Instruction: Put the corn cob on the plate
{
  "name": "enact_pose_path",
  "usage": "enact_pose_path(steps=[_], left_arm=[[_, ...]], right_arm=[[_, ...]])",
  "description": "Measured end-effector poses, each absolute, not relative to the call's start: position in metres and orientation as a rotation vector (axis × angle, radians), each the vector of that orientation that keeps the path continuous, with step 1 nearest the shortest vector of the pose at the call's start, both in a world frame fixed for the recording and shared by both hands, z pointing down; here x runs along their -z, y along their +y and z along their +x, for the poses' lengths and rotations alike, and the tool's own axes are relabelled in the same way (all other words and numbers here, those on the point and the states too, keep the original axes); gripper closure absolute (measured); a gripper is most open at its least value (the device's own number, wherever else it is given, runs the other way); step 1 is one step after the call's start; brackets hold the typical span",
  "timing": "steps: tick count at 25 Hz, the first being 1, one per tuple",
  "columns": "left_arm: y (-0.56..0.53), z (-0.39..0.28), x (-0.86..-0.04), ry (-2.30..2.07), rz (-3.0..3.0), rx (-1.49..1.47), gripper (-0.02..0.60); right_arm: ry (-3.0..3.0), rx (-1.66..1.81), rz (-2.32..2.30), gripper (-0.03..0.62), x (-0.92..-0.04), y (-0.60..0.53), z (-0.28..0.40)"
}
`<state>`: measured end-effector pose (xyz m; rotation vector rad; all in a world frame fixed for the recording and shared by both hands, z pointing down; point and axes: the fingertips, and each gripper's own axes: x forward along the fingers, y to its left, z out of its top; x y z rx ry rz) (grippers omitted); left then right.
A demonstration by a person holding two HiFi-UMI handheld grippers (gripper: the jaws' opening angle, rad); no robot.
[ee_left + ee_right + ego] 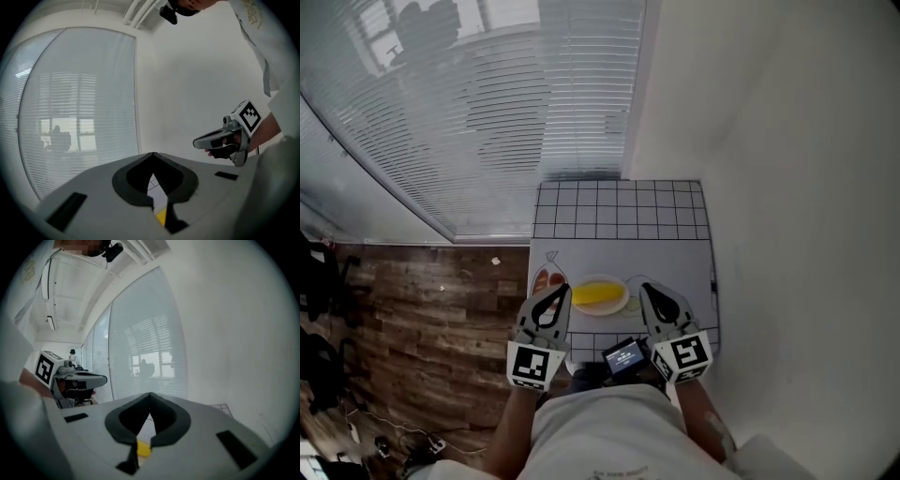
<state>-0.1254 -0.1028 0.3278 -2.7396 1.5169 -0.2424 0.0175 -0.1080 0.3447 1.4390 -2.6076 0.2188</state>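
Note:
The yellow corn cob (599, 295) lies on a small white plate (610, 308) on the grey table. My left gripper (560, 290) hovers just left of the plate, jaws shut and empty. To the plate's right my right gripper (645, 288) is held at the same height, also shut with nothing in it. In the left gripper view the closed jaws (153, 154) fill the bottom, a sliver of corn cob (161, 216) shows through the gap, and the right gripper (199, 142) appears at the right. In the right gripper view the corn cob (143, 449) peeks below the shut jaws (150, 394).
The table's far half carries a black grid pattern (622, 209). A red and orange item (547, 278) lies left of the plate. A small device with a lit screen (624, 356) sits at my chest. White wall at right, window blinds (487, 112) behind, wood floor (431, 319) at left.

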Motion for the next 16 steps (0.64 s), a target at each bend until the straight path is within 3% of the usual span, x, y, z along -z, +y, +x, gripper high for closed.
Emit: enact_pose_path(steps=[16], left_arm=[[-0.099,-0.134,-0.321,1.510,-2.753,0.240,0.574]], right_arm=[[-2.603,-0.253,1.456,0.588,-0.351,-0.106,0.026]])
